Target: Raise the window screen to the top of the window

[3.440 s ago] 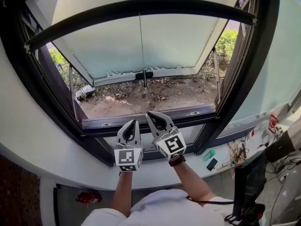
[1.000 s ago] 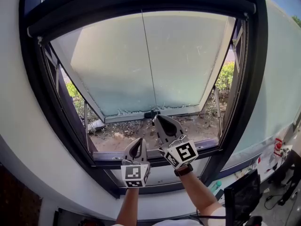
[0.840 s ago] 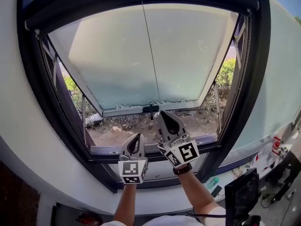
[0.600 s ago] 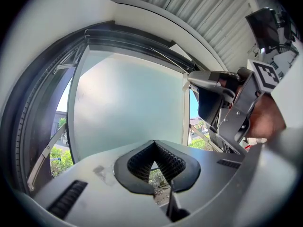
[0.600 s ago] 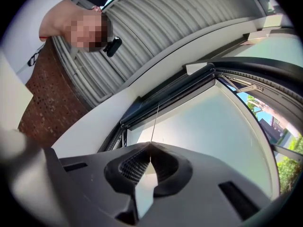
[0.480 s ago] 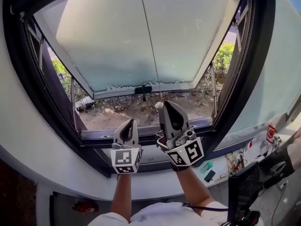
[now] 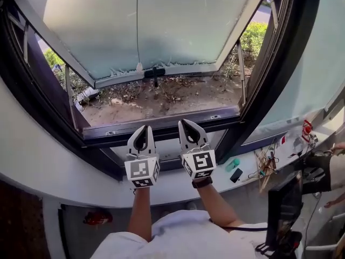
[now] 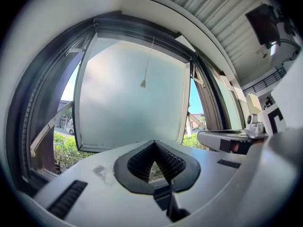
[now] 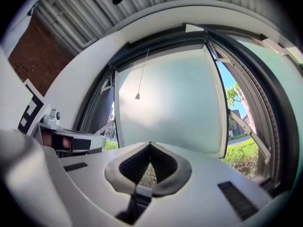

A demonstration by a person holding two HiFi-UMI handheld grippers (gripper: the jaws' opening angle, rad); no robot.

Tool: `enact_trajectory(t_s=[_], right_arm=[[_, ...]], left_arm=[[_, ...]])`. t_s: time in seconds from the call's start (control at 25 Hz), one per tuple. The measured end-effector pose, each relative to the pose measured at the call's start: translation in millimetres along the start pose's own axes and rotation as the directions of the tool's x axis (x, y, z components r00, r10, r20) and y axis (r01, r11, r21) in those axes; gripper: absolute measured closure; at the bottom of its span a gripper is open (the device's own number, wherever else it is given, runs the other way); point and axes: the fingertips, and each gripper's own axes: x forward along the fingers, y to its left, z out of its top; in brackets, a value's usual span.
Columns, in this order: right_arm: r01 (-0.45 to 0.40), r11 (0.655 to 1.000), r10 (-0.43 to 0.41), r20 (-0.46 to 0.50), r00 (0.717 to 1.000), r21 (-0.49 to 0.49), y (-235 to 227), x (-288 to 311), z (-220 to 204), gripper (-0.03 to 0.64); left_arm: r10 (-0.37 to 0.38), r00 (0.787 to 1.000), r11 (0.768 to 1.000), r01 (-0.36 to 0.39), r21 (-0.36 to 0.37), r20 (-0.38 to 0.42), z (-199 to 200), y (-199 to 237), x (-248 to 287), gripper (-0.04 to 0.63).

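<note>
Both grippers hover side by side just below the dark lower window frame [image 7: 161, 127]. My left gripper [image 7: 143, 129] is shut with nothing between its pads, and so is my right gripper [image 7: 186, 123]. A thin pull cord ending in a small weight [image 7: 138, 66] hangs free in front of the frosted, outward-tilted pane [image 7: 161, 20]. In the left gripper view the left gripper [image 8: 154, 142] points at the pane, the cord weight [image 8: 143, 84] dangles above it, and the screen's dark bar [image 8: 137, 30] lies along the window's top. The right gripper [image 9: 150, 144] sees the same cord weight [image 9: 137, 96].
A black handle [image 7: 154, 72] sits on the pane's lower edge, with bare ground and shrubs outside. On the white ledge to the right lie a green object [image 7: 232, 164], a dark phone-like item [image 7: 236, 175] and cables [image 7: 264, 163]. A dark monitor [image 7: 283, 204] stands lower right.
Both grippers have come down from in front of the window opening to the lower frame, the right one farther. The view has tilted down and the screen's dark bar has left the head view.
</note>
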Motion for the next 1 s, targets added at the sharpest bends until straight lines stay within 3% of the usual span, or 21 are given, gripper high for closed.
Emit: enact_trajectory(t_s=[0.12,0.24,0.76,1.0], right_arm=[[0.013,0.998,-0.007,-0.105,0.994,0.058,-5.7,-7.3,-38.6,0.614],[0.017,0.993,0.001,-0.153,0.988,0.114,-8.7,-5.8,-51.1,0.615],[-0.004,0.997,0.020,-0.193,0.981,0.082,-6.1,0.1,-63.4,0.614],[-0.017,0.991,0.043,-0.191,0.981,0.133,-2.1,4.0,-69.2,0.614]], left_arm=[[-0.003,0.998,1.000,0.003,-0.002,-0.059,-28.8,-6.7,-3.0,0.594],[-0.008,0.998,1.000,0.008,0.002,-0.066,-34.8,-12.9,1.6,0.594],[0.009,0.997,1.000,-0.010,-0.013,-0.082,-44.4,-11.0,3.6,0.594],[0.007,0.994,1.000,-0.008,-0.013,-0.111,-54.9,-8.8,5.3,0.594]])
